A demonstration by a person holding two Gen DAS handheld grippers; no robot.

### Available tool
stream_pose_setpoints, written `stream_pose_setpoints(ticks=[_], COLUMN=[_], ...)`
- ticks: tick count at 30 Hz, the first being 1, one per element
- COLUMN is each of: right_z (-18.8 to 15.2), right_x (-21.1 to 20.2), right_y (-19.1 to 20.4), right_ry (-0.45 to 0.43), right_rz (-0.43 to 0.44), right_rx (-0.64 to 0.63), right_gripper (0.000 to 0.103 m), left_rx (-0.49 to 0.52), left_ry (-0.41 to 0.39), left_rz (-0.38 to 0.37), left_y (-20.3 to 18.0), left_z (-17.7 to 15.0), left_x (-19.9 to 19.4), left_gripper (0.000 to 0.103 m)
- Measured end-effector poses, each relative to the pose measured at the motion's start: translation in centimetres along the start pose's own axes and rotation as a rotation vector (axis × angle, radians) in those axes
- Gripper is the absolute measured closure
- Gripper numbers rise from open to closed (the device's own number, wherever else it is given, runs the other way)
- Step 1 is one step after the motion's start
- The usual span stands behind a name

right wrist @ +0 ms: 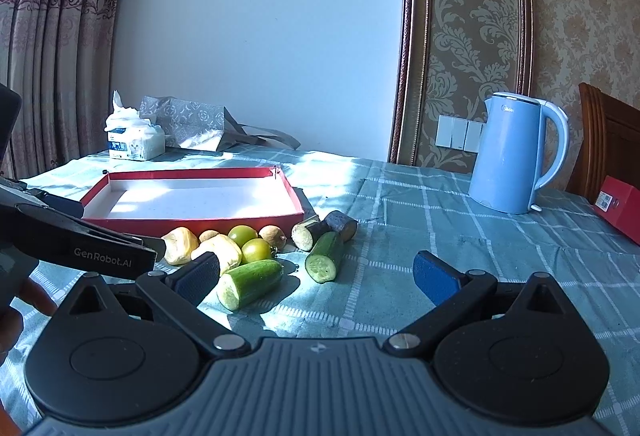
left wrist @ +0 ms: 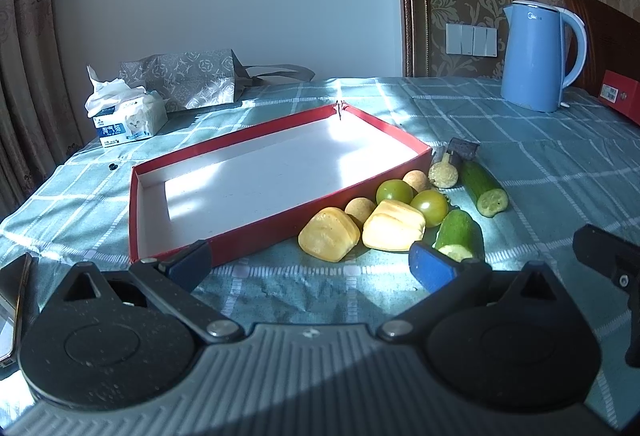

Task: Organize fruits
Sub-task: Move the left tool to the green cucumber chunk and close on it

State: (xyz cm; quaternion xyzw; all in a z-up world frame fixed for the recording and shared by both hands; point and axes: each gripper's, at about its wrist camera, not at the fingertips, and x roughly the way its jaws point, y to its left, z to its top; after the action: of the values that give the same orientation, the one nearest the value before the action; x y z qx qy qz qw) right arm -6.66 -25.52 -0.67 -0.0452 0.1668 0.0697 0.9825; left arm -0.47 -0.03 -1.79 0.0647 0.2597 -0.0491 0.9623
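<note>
Yellow jackfruit pieces [left wrist: 328, 239], green tomatoes [left wrist: 394, 191] and cut cucumber pieces [right wrist: 250, 283] are lying just beside the empty red cardboard tray [left wrist: 256, 222], both tools [left wrist: 310, 262] [right wrist: 316, 274] hovering spread wide, empty; approaching low should be safest.

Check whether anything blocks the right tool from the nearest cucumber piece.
Nothing visible does. The right tool is open above the tablecloth, and the nearest cucumber piece lies just ahead, beside its left finger, with bare cloth between.

Tray [left wrist: 256, 172] on counter [left wrist: 520, 164]; fruit pile [left wrist: 384, 212] touching its right wall. Tissue pack [left wrist: 128, 116] behind-left of tray; kettle [left wrist: 536, 56] far right, behind.
</note>
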Motion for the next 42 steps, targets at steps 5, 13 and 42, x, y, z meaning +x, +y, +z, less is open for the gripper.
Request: stream_pose_setpoints(ticks=[5,13,42], right_z=[0.0,0.0,-0.4], right_x=[0.0,-0.4,-1.5], right_y=[0.0,-0.2,-1.8], right_ry=[0.0,-0.004,-0.018], right_rz=[-0.003,-0.01,-0.05], right_rx=[-0.004,-0.008,0.008], right_gripper=[0.0,0.0,0.0], left_rx=[0.01,0.016,0.016], left_ry=[-0.001,0.004,0.025], left_rz=[0.006,0.002,-0.024], left_y=[-0.3,-0.8,-2.9], left_z=[0.0,-0.1,0.0], left_x=[0.0,-0.1,0.3], left_gripper=[0.0,0.0,0.0])
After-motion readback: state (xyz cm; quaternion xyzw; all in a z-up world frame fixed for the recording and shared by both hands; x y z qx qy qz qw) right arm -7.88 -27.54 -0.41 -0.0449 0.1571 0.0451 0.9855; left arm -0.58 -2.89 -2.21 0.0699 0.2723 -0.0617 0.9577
